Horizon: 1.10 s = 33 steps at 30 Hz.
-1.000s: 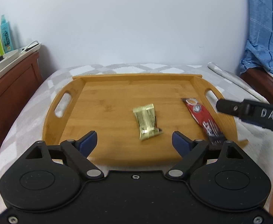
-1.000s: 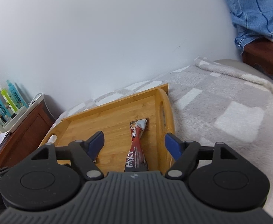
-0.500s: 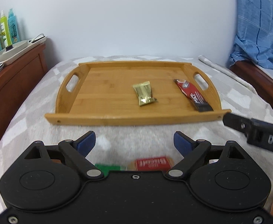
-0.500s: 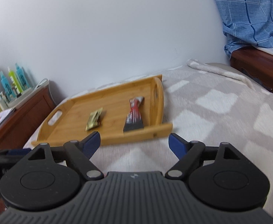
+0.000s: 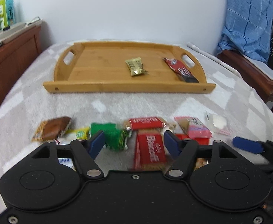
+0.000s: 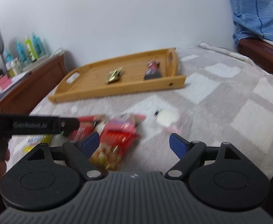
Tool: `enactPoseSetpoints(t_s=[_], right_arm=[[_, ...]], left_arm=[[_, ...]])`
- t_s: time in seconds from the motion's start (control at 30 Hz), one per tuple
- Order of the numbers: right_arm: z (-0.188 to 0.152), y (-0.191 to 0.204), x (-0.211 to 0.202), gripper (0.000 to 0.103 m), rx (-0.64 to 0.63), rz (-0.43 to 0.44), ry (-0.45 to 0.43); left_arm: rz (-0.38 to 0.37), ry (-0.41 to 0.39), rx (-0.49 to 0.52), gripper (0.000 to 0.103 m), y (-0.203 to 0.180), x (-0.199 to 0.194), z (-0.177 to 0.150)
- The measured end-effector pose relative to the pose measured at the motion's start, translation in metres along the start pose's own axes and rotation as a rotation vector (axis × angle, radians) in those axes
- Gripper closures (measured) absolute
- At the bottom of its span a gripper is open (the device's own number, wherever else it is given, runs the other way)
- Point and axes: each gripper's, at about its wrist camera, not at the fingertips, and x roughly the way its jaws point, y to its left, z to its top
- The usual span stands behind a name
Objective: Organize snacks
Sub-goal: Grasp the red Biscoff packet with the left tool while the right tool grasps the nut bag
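Note:
A wooden tray (image 5: 99, 69) (image 6: 91, 89) lies at the far end of the bed and holds a gold packet (image 5: 135, 66) (image 6: 114, 74) and a red-black bar (image 5: 181, 70) (image 6: 152, 69). Several loose snacks lie in a row near me: a brown packet (image 5: 52, 128), a green packet (image 5: 110, 136), red Biscoff packs (image 5: 149, 149), a pink packet (image 5: 194, 127) (image 6: 125, 126), a white packet (image 5: 217, 122) (image 6: 167, 119) and a red nut bag (image 6: 114, 145). My left gripper (image 5: 134, 144) is open above the Biscoff packs. My right gripper (image 6: 134, 143) is open and empty over the red nut bag.
The bed has a grey checked blanket (image 5: 155, 102). A wooden side cabinet (image 5: 11, 56) with bottles (image 5: 0, 13) stands at the left. A blue cloth (image 5: 248, 22) hangs over wooden furniture at the right. A white wall is behind the tray.
Both grippers have pulled back from the tray toward the near end of the bed. The row of loose snacks has come into view. Both stay open.

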Motion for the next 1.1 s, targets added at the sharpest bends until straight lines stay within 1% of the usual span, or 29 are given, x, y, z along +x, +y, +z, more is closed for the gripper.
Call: enactPoseSetpoints(t_s=[0.03,0.07,0.13,0.17,0.3,0.47,0.5,0.53,0.57,0.7,0.83,0.93,0.97,1.0,1.1], right_arm=[[-0.002,0.003,0.001,0.013,-0.014,0.002,0.005],[-0.004,0.007,0.001,0.013,-0.028,0.005,0.009],[-0.008,0.013,0.001,0.013,-0.049,0.015,0.013],[-0.009,0.015,0.001,0.013,-0.058,0.026,0.017],[-0.012,0.023,0.000,0.025,-0.096,0.056,0.016],[-0.015,0.029,0.002,0.032,-0.125,0.070,0.026],[-0.015,0.030,0.002,0.035,-0.129,0.073,0.026],[-0.015,0.031,0.003,0.038,-0.133,0.075,0.027],[-0.016,0.032,0.003,0.044,-0.134,0.079,0.027],[-0.018,0.034,0.002,0.050,-0.137,0.064,0.021],[-0.018,0.027,-0.003,0.051,-0.095,0.046,0.012],[-0.019,0.021,-0.008,0.050,-0.062,0.015,0.000],[-0.020,0.020,-0.010,0.041,-0.061,-0.003,-0.004],[-0.022,0.019,-0.011,0.030,-0.060,-0.018,-0.013],[-0.023,0.021,-0.013,0.023,-0.072,-0.042,-0.042]], left_arm=[[-0.010,0.007,0.001,0.046,0.000,0.000,-0.002],[-0.019,0.013,0.003,0.049,-0.001,-0.001,-0.003],[-0.040,0.033,0.007,0.059,-0.004,0.001,-0.005],[-0.048,0.043,0.006,0.060,-0.005,0.002,-0.006],[-0.065,0.065,-0.006,0.061,-0.009,0.008,-0.008],[-0.066,0.074,-0.020,0.061,-0.012,0.018,-0.005],[-0.063,0.069,-0.017,0.063,-0.013,0.019,-0.004],[-0.056,0.066,-0.014,0.070,-0.014,0.021,-0.004],[-0.043,0.067,-0.010,0.072,-0.014,0.022,-0.003],[-0.045,0.067,-0.013,0.073,-0.013,0.020,-0.001],[-0.033,0.048,0.019,0.073,-0.016,0.013,-0.003],[-0.036,0.034,0.029,0.073,-0.016,0.005,-0.004],[-0.037,0.031,0.029,0.073,-0.015,0.004,-0.004],[-0.038,0.029,0.028,0.073,-0.015,0.002,-0.003],[-0.041,0.022,0.022,0.073,-0.014,-0.003,-0.002]])
